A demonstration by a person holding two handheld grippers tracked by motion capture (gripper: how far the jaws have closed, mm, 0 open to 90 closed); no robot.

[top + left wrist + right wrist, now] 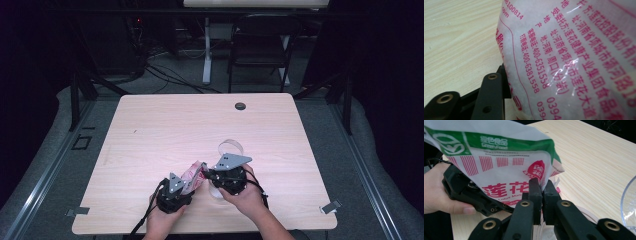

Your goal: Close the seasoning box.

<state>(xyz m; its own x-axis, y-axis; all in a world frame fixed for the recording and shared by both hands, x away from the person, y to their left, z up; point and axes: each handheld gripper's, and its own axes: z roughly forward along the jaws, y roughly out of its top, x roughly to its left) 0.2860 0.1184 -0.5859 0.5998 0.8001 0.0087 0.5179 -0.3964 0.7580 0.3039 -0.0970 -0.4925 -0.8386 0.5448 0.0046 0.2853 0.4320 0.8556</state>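
Note:
A plastic bag (499, 165) of white granules, printed in red with a green band on top, hangs over the table between both grippers. My right gripper (542, 187) is shut on the bag's lower edge, its pads pinching the film. From the other side comes my left gripper (186, 184). One of its fingers (490, 97) presses against the bag's bulging side (574, 60), and the other is hidden behind the bag. From above, the bag (194, 171) sits just in front of the person's hands near the front edge.
A clear plastic container (231, 148) stands just beyond the right gripper, its rim (627, 205) close to that gripper's right side. Another clear round piece (215, 193) lies under the right gripper. The light wooden table (175, 125) has a black grommet (240, 106) at the back.

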